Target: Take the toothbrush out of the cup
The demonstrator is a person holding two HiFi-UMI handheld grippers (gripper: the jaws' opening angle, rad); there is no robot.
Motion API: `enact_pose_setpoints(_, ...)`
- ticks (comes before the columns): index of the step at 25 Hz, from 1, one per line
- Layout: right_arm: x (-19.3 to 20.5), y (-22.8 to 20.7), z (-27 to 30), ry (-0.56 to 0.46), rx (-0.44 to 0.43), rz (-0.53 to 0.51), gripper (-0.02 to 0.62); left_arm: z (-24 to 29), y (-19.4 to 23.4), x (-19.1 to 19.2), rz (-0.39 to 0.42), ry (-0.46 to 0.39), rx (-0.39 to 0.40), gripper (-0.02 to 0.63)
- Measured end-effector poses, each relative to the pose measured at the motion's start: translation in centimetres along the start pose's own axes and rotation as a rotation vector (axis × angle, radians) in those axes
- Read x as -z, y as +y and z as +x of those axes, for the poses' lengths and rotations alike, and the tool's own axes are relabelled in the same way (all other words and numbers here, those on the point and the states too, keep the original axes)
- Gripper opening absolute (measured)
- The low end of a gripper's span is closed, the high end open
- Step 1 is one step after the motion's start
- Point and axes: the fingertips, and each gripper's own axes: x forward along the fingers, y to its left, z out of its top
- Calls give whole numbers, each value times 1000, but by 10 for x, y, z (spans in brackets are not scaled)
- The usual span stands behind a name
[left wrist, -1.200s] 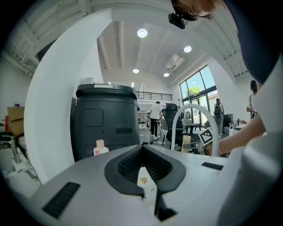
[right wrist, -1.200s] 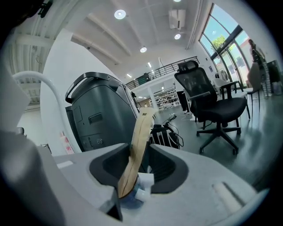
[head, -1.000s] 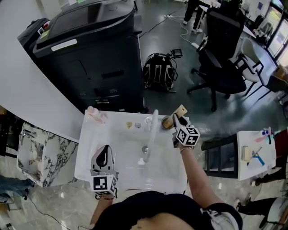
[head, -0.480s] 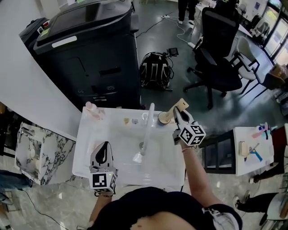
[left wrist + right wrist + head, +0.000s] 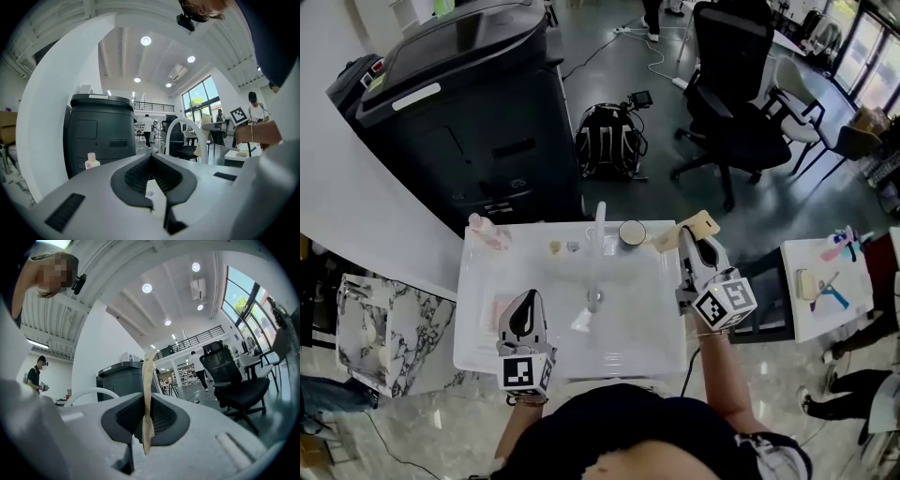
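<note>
- The toothbrush [image 5: 696, 225], pale tan and flat, is out of the cup [image 5: 632, 232], above the right rear corner of the sink [image 5: 478, 309].
- The right gripper [image 5: 687, 241] has its jaws clamped on it.
- Its bristles are too small to make out.
- The left gripper [image 5: 527, 300], jaws closed on nothing, hovers over the sink's front left.

The left gripper [image 5: 528, 302] sits at the lower left of the head view and points up the frame. Its jaws are pressed together with nothing between them, and the left forearm [image 5: 516, 424] runs back toward the bottom edge. The right gripper [image 5: 688, 238] is at centre right, angled up and slightly left. Its jaws are clamped on the pale toothbrush [image 5: 698, 225], and the right forearm [image 5: 720, 375] stretches out behind it.
</note>
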Motion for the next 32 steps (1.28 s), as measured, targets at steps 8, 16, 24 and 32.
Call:
enact_pose_setpoints(8, -10, 15, -45, -12, 6, -33, 26, 2, -22, 0, 6, -2, 65, 2)
enact_pose_setpoints(16, -10, 29, -82, -6, 26, -34, 26, 1, -37, 3, -7, 5, 111, 2)
enact_pose_setpoints(24, 8, 47, -104, 38, 26, -81, 26, 1, -47, 5, -1, 8, 144, 2)
enact_pose_setpoints(32, 42, 60, -110, 89, 62, -50, 26, -1, -43, 1, 7, 2, 142, 2)
